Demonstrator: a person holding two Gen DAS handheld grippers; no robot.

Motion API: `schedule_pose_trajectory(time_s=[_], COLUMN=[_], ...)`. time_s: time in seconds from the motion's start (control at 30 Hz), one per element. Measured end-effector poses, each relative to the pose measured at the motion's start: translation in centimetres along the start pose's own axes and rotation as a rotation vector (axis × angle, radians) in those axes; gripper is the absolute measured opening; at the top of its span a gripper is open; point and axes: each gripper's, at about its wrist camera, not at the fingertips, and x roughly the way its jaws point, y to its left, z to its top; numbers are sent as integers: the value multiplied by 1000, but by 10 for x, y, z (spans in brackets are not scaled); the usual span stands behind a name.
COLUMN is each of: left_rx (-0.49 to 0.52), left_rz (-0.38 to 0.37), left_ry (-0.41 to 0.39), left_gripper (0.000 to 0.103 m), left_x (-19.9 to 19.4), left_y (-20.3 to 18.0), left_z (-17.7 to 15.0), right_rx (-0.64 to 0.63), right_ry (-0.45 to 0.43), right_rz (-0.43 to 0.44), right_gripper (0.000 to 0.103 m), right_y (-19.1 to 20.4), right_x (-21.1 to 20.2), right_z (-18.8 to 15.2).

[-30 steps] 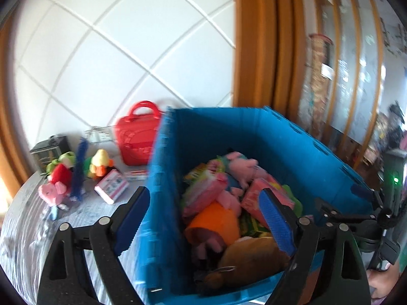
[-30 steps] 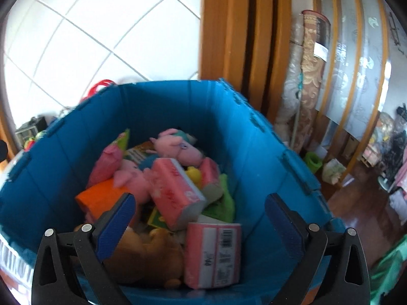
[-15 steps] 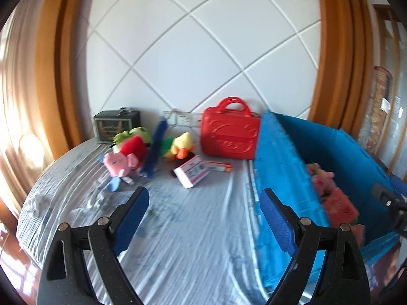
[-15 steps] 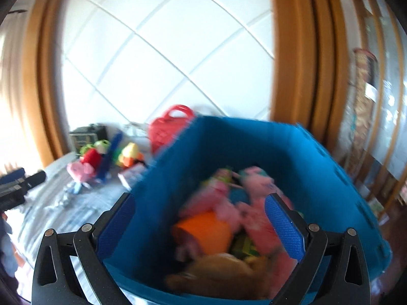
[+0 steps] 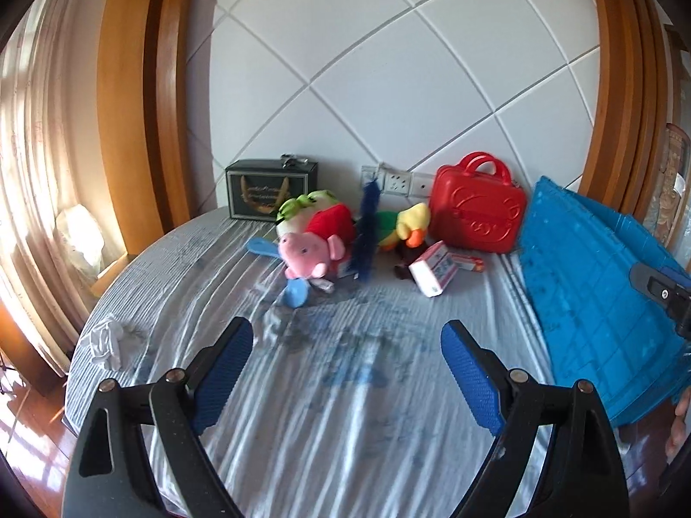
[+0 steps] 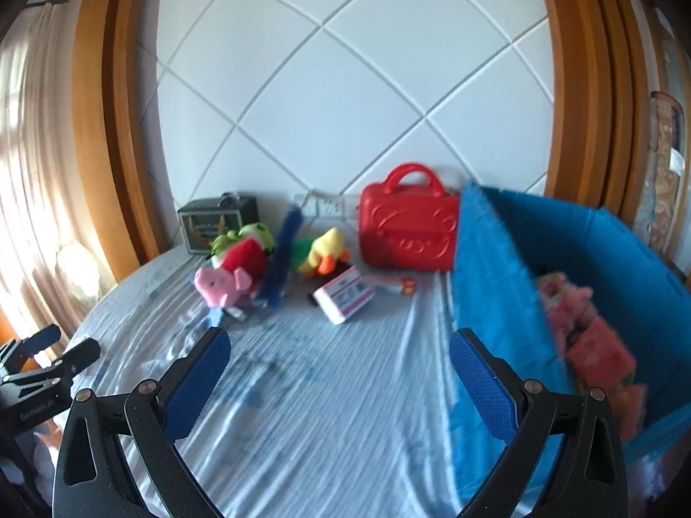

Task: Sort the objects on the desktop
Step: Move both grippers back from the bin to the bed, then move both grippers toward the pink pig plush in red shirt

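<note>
**A:** From the left wrist, what do you see?

**B:** The left tool (image 5: 345, 371) hangs over the round tabletop covered in pale blue striped cloth (image 5: 345, 431), its blue-padded jaws spread wide with nothing between them. Towards the wall lies a cluster of toys: a pink plush pig in a red top (image 5: 313, 250), a green and white plush (image 5: 306, 207) behind it, and a yellow and green plush duck with an orange bill (image 5: 404, 226). A dark blue fluffy strip (image 5: 367, 233) stands between pig and duck.

**A:** Anything else there?

**B:** A small white and red carton (image 5: 433, 268) lies just in front of the duck, and a red plastic case with a handle (image 5: 477, 209) stands by the wall. A dark box with gold print (image 5: 270, 192) sits at the far left, and a crumpled white tissue (image 5: 106, 341) near the left edge. The big blue plastic crate (image 5: 591, 293) is on the right, its inside hidden from here.

**A:** And the right wrist?

**B:** The right tool (image 6: 339, 371) is likewise gaping wide and empty over the cloth. The same pig (image 6: 222, 285), duck (image 6: 321, 250), carton (image 6: 345, 293) and red case (image 6: 408, 233) lie ahead, all apart from the pads. Here the crate (image 6: 488, 302) shows its inside: pink plush toys and a pink packet (image 6: 600, 349), blurred. At the left edge, part of the other black tool appears.
</note>
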Motion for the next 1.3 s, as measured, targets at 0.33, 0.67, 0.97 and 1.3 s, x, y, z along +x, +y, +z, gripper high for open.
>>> schedule_pose_trajectory(time_s=[0.33, 0.67, 0.97, 1.3], left_rx=[-82, -73, -108, -106], left_rz=[-9, 74, 110, 63], left_ry=[135, 165, 245, 283], left_gripper=[89, 89, 89, 89], left_x=[55, 110, 198, 316], left_y=[67, 61, 63, 94], left_z=[-18, 12, 41, 106], right_rx=[-2, 41, 6, -29], right_ry=[197, 251, 358, 400], right_rz=[-109, -25, 46, 42], right_gripper=[103, 103, 103, 103], right_y=[33, 9, 8, 38], right_x=[58, 139, 235, 329], right_z=[-25, -18, -10, 39])
